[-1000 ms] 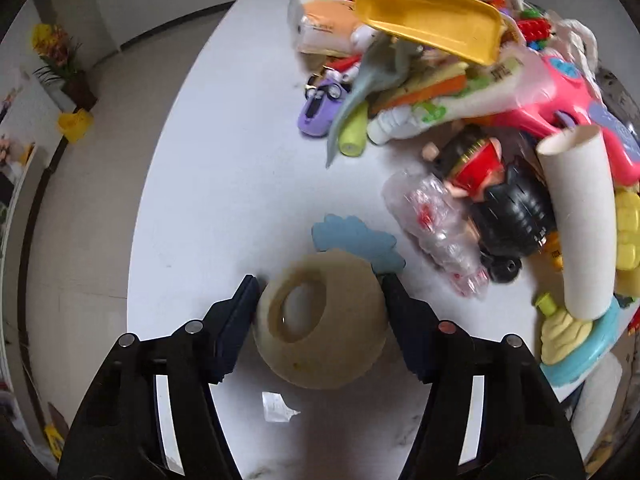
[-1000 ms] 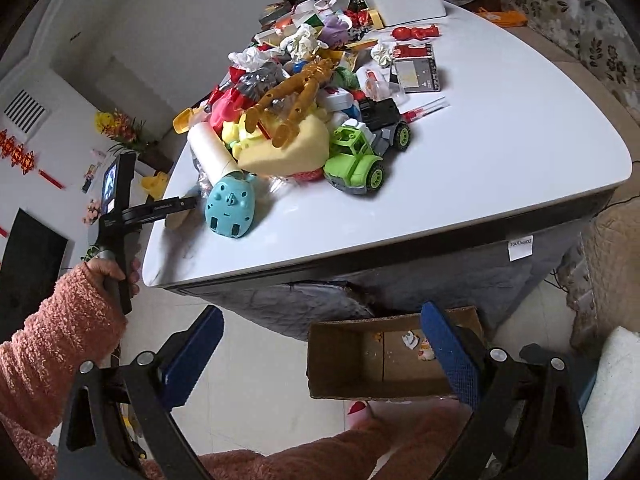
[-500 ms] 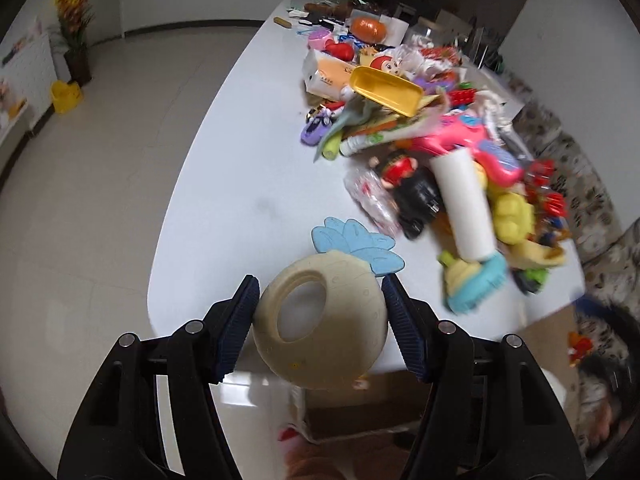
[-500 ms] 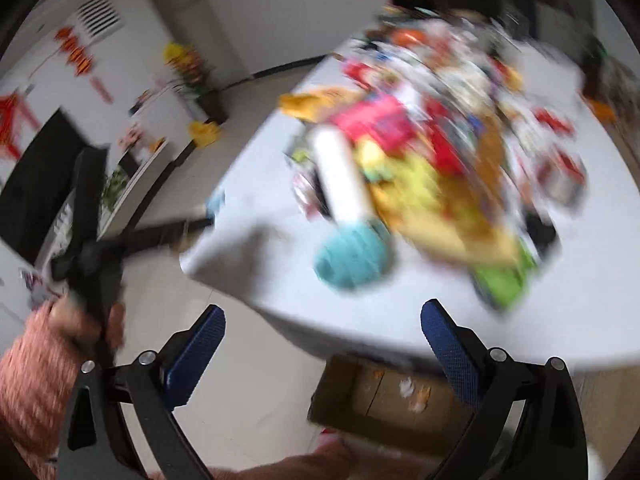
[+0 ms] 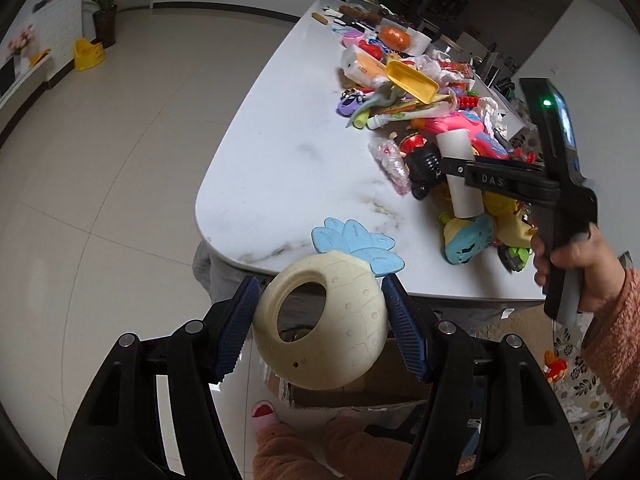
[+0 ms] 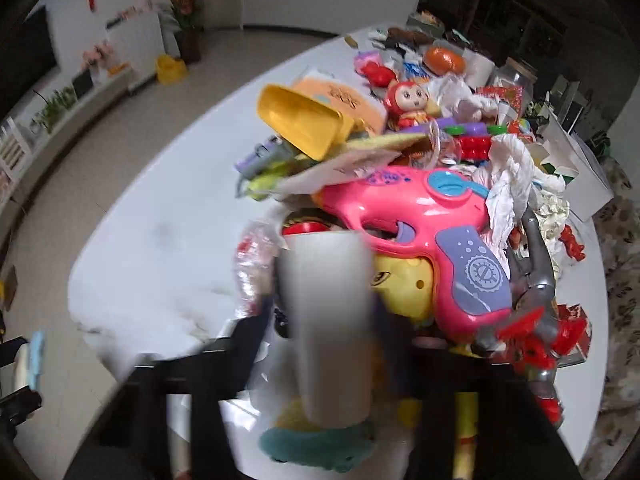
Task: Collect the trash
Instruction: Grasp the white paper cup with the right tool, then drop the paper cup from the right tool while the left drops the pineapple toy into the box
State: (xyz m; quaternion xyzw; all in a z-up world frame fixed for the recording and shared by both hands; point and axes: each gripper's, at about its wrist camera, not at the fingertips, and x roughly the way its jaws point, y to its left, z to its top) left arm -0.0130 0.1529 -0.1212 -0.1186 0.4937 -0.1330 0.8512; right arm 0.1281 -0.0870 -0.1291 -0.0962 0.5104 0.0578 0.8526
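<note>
My left gripper (image 5: 318, 286) is shut on a cream pineapple-shaped toy (image 5: 344, 332) with blue leaves. It holds the toy off the near edge of the white table (image 5: 288, 168), above a cardboard box (image 5: 360, 396) on the floor. My right gripper (image 6: 320, 328) reaches into the toy pile, and its jaws are closing on a white cardboard tube (image 6: 324, 280) that stands between them. That view is blurred, and the dark fingers lie against the tube's sides. In the left wrist view a hand in a pink sleeve holds the right gripper (image 5: 448, 166) at the tube (image 5: 456, 148).
A dense heap covers the table's right half: a pink toy gun (image 6: 420, 216), a yellow scoop (image 6: 300, 120), a doll (image 6: 408, 104), crumpled paper (image 6: 508, 184) and a teal toy (image 5: 468, 240). The table's left part is bare marble. Tiled floor lies to the left.
The left gripper carried the pineapple toy from the tabletop out past the table's edge, over the box. The right gripper swung up from below the table onto the pile and narrowed around the tube.
</note>
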